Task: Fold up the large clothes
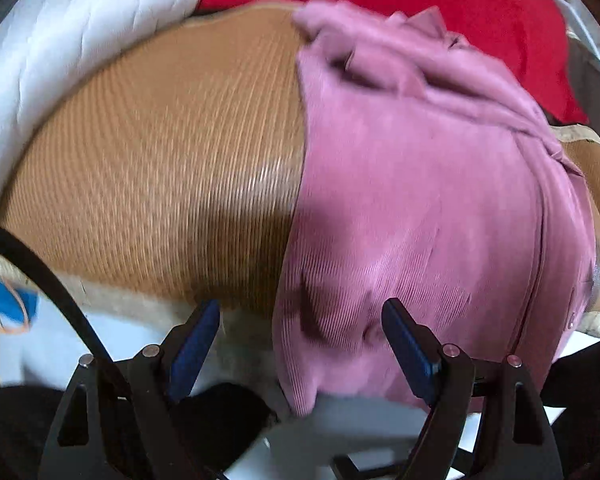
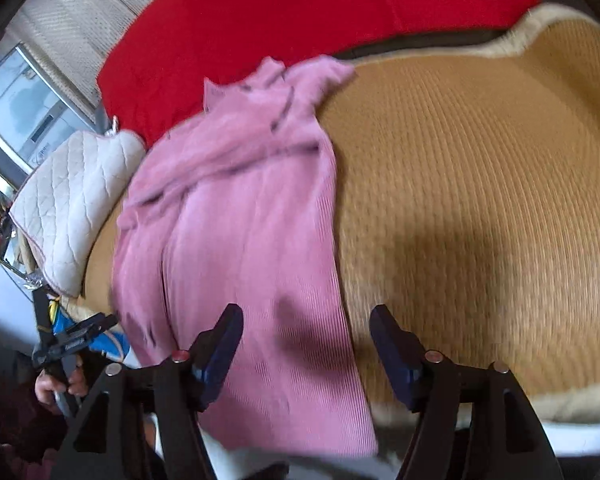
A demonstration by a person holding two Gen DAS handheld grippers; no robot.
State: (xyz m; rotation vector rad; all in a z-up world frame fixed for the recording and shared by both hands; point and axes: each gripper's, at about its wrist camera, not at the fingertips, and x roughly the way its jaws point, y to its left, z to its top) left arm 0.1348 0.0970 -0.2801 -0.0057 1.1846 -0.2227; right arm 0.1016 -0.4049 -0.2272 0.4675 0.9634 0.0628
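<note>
A pink ribbed garment (image 1: pixel 419 200) lies spread lengthwise on a woven tan mat (image 1: pixel 160 160), its far end bunched into folds. My left gripper (image 1: pixel 300 308) hangs open over the garment's near left corner, and its blue pads touch nothing. In the right wrist view the same pink garment (image 2: pixel 240 220) runs down the left half of the tan mat (image 2: pixel 479 180). My right gripper (image 2: pixel 305 314) stands open above the garment's near right edge, pads clear of the cloth. The left gripper (image 2: pixel 74 340) shows there at the lower left, held in a hand (image 2: pixel 56 388).
A red blanket (image 2: pixel 300 12) covers the far side beyond the mat. A white quilted pillow (image 2: pixel 76 200) lies left of the garment, also seen as the white pillow (image 1: pixel 60 60). The mat's pale fleece border (image 2: pixel 571 404) marks the near edge. A blue item (image 1: pixel 4 300) sits at the near left.
</note>
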